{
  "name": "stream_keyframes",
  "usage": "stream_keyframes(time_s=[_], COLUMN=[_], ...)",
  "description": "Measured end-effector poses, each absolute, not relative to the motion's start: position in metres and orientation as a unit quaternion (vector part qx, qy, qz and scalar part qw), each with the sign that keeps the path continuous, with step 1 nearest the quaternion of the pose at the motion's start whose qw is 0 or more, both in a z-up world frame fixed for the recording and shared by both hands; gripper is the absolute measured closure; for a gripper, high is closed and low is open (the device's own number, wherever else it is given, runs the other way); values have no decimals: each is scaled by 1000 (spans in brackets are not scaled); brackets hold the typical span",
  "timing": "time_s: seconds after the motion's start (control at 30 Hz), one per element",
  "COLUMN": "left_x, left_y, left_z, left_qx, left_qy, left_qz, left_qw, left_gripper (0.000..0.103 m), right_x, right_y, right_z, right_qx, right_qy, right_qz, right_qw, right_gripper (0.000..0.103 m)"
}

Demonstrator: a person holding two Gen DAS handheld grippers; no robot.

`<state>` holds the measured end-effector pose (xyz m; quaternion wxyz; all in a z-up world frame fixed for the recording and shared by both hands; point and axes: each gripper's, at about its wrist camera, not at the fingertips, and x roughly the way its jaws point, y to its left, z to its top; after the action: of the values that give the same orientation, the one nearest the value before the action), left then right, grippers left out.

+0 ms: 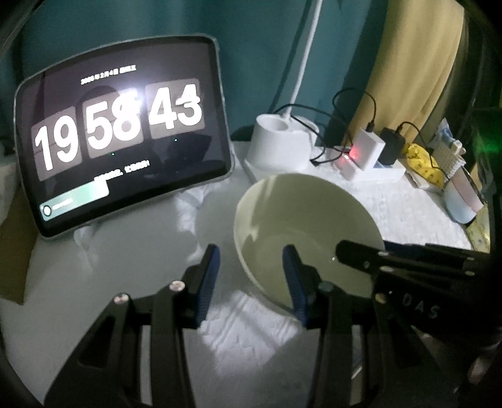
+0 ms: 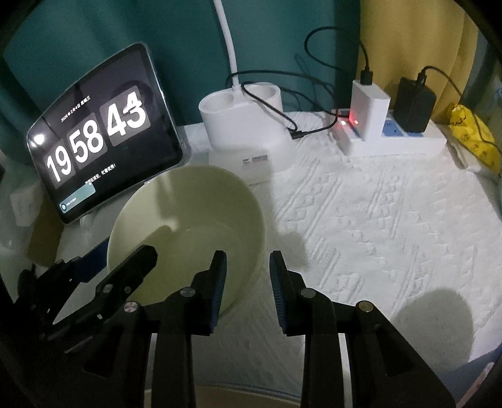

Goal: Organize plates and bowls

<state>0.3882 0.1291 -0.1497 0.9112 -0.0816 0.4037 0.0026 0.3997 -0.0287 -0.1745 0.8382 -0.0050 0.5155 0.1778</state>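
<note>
Pale bowl (image 2: 188, 232) sits on white cloth on worktop (image 2: 376, 226), just in front of tablet (image 2: 103, 135) showing clock. Left tool (image 1: 251, 276) spread wide, bowl's rim between fingers, no pinch seen. Right tool (image 2: 248, 279) spread too, rim between fingers, not squeezing. White lamp base (image 2: 248, 131) behind bowl.

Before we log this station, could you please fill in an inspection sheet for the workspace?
Surface: white textured cloth.
Job's things: one cream bowl, upright, empty; no plates seen.
Clutter: tablet showing a clock, lamp base, yellow bag.
Tools: left tool and right tool each straddle the bowl's rim, pads not pressing.
Cables: black leads to chargers on a power strip.
Surroundings: teal wall, yellow curtain.
</note>
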Motion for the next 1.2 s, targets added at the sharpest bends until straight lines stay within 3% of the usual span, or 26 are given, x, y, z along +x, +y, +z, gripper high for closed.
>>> stream_keyframes(time_s=[0.13, 0.43, 1.2], left_x=[389, 384, 336], left_y=[127, 120, 98], left_z=[-151, -148, -96], left_qx=[-81, -54, -43], left_qy=[402, 388, 334], left_qz=[-8, 2, 6], left_qw=[912, 920, 942], left_gripper=[70, 77, 78], right_x=[400, 395, 352], right_y=[-28, -24, -51], right_z=[-177, -174, -108], right_qx=[-2, -20, -9], right_qy=[514, 509, 460], right_qz=[185, 170, 184], right_qw=[838, 844, 869], right_gripper=[75, 81, 85])
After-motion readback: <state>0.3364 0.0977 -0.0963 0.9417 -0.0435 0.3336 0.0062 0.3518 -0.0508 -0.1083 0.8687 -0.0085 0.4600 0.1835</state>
